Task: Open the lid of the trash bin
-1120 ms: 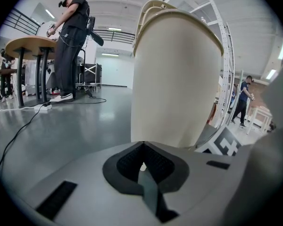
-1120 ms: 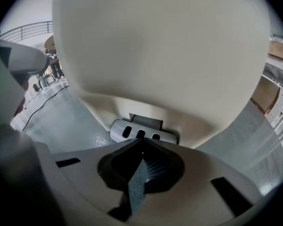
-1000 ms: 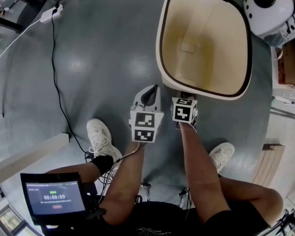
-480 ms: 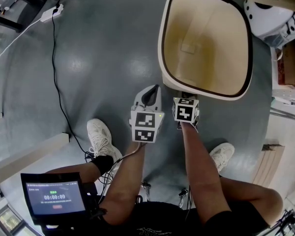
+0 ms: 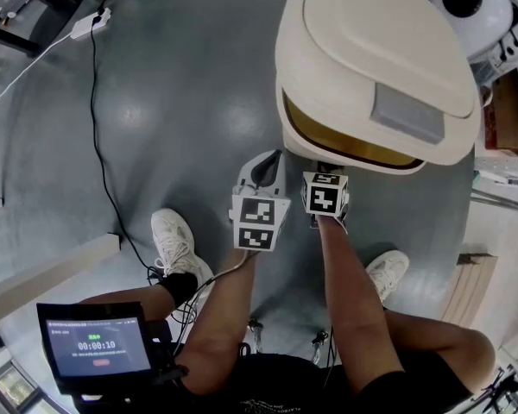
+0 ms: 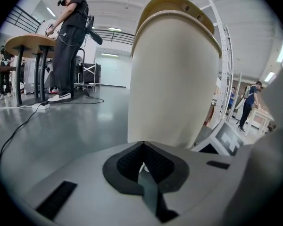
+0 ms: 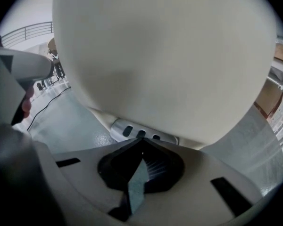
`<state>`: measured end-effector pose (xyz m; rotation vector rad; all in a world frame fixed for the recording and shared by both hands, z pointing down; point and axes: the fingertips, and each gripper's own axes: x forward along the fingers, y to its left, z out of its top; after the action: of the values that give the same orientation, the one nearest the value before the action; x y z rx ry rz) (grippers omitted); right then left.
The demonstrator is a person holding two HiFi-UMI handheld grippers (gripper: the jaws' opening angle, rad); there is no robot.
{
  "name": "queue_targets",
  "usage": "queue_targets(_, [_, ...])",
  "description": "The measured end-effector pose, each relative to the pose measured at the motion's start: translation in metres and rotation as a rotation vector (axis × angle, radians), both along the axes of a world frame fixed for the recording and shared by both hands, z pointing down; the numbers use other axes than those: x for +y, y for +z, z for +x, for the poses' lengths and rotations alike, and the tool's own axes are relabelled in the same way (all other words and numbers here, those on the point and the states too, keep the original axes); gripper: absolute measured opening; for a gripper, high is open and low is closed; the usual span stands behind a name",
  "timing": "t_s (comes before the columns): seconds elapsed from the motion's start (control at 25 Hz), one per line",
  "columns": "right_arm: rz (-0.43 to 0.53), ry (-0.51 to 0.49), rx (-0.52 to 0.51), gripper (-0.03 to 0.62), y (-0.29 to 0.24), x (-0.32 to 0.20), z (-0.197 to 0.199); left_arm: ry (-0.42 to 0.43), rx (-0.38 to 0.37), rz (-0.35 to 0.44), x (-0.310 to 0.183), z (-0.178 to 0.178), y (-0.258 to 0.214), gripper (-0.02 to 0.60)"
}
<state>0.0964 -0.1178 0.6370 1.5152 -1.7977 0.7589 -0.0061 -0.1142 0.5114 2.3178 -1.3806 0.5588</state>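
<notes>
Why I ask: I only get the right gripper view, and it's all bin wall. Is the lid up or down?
Observer: In the head view the lid lies tilted over the trash bin, covering most of its mouth. A gap shows only along the front edge.
Operator: Where's the left gripper?
Observer: The left gripper sits beside the right gripper, pointing at the bin, jaws together and holding nothing.

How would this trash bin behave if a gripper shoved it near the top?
Likely tippy: the trash bin stands tall and tapers toward its base. Probably light, since it looks like hollow plastic. Its lid sits ajar, so it may flap.
</notes>
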Motion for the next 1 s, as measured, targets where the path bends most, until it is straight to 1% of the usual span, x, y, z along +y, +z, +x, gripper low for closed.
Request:
queue_targets(0.32, [0.024, -0.013, 0.011, 0.005, -0.003, -0.001, -0.002, 0.001, 0.004, 0.003, 0.001, -0.002, 0.002, -0.003])
queue_targets(0.52, [0.041, 0.005, 0.006, 0.005, -0.004, -0.001, -0.002, 0.000, 0.010, 0.014, -0.002, -0.002, -0.001, -0.003])
queue_targets(0.6, [0.054, -0.008, 0.010, 0.005, -0.004, 0.001, -0.003, 0.005, 0.012, 0.020, -0.003, -0.001, -0.002, -0.003])
queue_targets(0.72, [0.091, -0.012, 0.001, 0.005, -0.006, 0.007, -0.001, 0.014, 0.017, 0.029, -0.004, 0.001, -0.004, -0.003])
queue_targets(0.88, [0.150, -0.010, -0.039, 0.005, -0.017, 0.021, -0.004, 0.032, 0.018, 0.045, 0.000, 0.001, -0.006, -0.003])
queue_targets(1.0, [0.194, 0.000, -0.041, 0.005, -0.029, 0.031, -0.005, 0.045, 0.026, 0.055, 0.000, 0.002, -0.005, -0.003])
